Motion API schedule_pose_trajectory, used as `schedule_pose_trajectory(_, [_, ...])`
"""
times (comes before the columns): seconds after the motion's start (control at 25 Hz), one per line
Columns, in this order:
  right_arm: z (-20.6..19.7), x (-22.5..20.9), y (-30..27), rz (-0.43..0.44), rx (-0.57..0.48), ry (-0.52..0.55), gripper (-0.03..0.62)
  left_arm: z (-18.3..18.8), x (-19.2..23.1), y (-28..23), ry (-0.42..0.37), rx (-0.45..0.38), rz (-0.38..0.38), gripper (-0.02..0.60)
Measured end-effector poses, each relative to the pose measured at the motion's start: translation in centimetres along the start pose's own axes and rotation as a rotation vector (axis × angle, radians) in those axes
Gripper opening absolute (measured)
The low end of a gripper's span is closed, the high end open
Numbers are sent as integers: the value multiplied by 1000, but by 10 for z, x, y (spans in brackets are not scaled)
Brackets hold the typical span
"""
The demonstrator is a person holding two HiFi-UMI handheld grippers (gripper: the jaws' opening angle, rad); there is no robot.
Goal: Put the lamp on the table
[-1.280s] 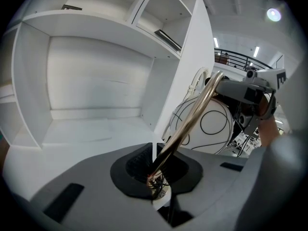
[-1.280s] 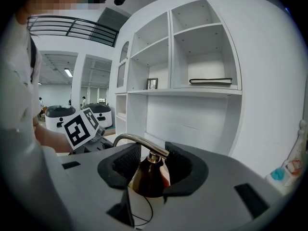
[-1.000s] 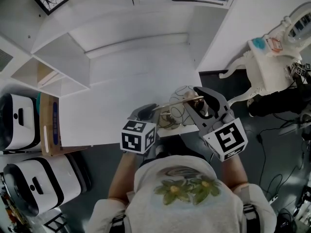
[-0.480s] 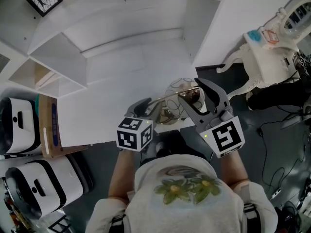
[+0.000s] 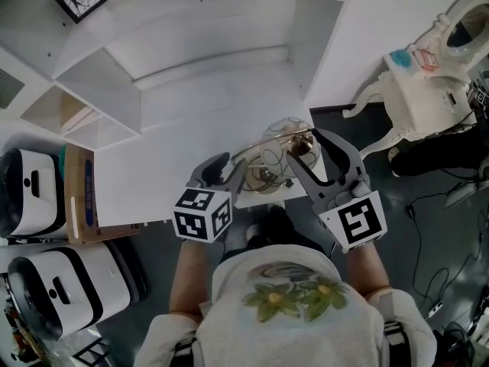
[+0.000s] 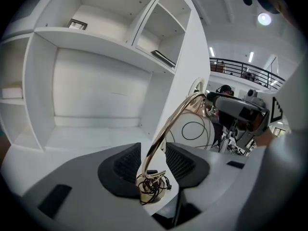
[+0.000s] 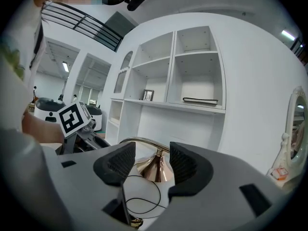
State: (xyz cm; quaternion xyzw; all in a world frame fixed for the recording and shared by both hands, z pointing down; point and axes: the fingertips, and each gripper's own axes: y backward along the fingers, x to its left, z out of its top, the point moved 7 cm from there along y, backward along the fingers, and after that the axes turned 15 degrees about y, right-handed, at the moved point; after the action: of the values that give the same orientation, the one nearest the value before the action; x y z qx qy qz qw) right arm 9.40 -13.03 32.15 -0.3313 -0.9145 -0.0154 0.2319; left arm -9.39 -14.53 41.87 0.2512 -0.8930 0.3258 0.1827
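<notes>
Left tongs (image 5: 229,168) opening, lamp (image 5: 276,159) (loose), table (image 5: 176,182) edge

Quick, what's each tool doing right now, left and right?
Left tool: opening, lamp stem between its jaws, not gripped.
Right tool: open, jaws either side of the lamp's brass cone, not gripping.

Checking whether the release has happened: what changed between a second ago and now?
The left gripper let go of the lamp at its stem. Its jaws are opening, the stem stands free between them, and it drew slightly back toward the person. The right gripper widened its jaws around the gold cap and does not touch it. The lamp stayed standing on the table, near its edge.
</notes>
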Motion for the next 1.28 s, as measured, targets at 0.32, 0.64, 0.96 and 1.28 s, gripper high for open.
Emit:
schedule_pose_trajectory(0.32, [8, 14, 16, -13, -25, -4, 116, 0, -6, 28, 0, -78, 17, 153])
schedule_pose_trajectory(0.64, [13, 49, 26, 50, -22, 42, 40, -9, -41, 51, -5, -135, -153, 40])
schedule_pose_trajectory(0.96, [11, 76, 37, 108, 9, 47, 31, -25, -63, 57, -80, -99, -216, 32])
schedule_pose_trajectory(1.28, [5, 91, 42, 120, 50, 35, 31, -35, -67, 57, -109, -68, -227, 32])
